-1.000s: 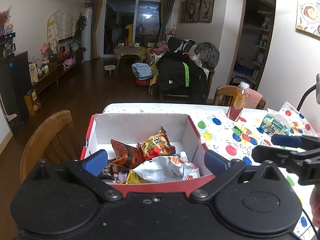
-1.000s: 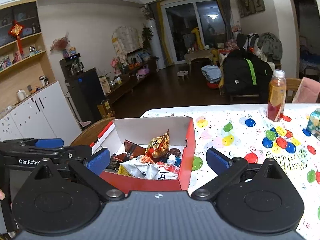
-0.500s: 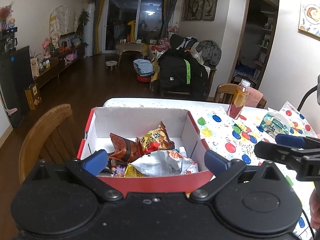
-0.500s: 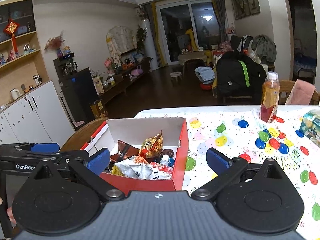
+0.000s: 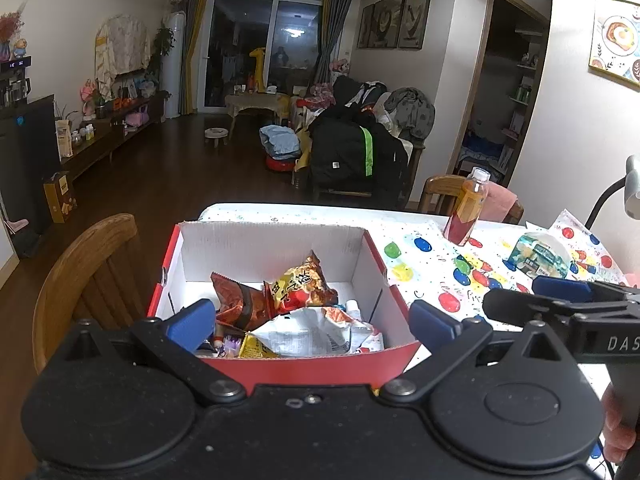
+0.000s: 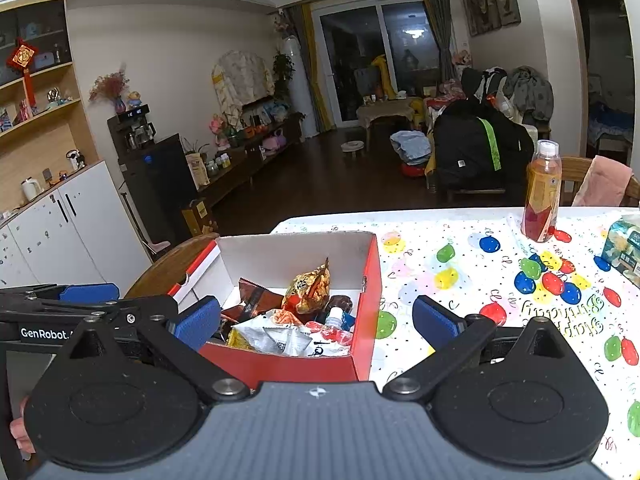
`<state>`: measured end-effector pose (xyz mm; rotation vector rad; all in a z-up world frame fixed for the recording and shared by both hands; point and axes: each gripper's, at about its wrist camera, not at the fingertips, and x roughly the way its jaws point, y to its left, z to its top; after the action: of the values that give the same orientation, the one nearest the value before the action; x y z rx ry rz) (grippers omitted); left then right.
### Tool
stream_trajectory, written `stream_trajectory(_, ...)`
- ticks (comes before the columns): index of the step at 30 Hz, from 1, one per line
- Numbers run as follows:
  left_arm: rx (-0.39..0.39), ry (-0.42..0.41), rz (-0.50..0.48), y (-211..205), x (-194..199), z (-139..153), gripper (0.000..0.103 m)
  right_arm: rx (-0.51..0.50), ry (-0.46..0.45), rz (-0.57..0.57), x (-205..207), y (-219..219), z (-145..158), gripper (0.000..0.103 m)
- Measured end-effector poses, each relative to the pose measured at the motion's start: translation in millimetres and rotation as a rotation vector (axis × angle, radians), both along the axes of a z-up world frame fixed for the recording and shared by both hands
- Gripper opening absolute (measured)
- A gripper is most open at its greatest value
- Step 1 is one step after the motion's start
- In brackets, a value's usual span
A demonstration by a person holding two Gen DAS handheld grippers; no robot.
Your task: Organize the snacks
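Both cameras drew back; snack box sits between wide-spread grippers.

The left gripper sits at the lower centre of its frame, jaws spread wide and empty. The right gripper does the same. A hand shows at lower right.

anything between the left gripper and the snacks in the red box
Nothing visible blocks it. The left gripper is open and empty, facing the red box. Only the box's low front wall lies between its fingers and the snack packets, which the open top leaves reachable from above.
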<state>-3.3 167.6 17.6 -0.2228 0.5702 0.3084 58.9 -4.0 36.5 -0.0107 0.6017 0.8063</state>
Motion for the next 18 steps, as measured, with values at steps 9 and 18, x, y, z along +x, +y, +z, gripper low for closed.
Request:
stream_trajectory(9,-0.005,0.005,-0.006,-1.8,-1.5,1.4,0.103,0.0,-0.007,0.01,-2.5,0.9,2.1,0.103)
stream_trajectory(18,-0.008,0.007,-0.007,-3.2,-1.7,1.2,0.103,-0.003,-0.006,0.008,-3.1,0.9,1.7,0.103)
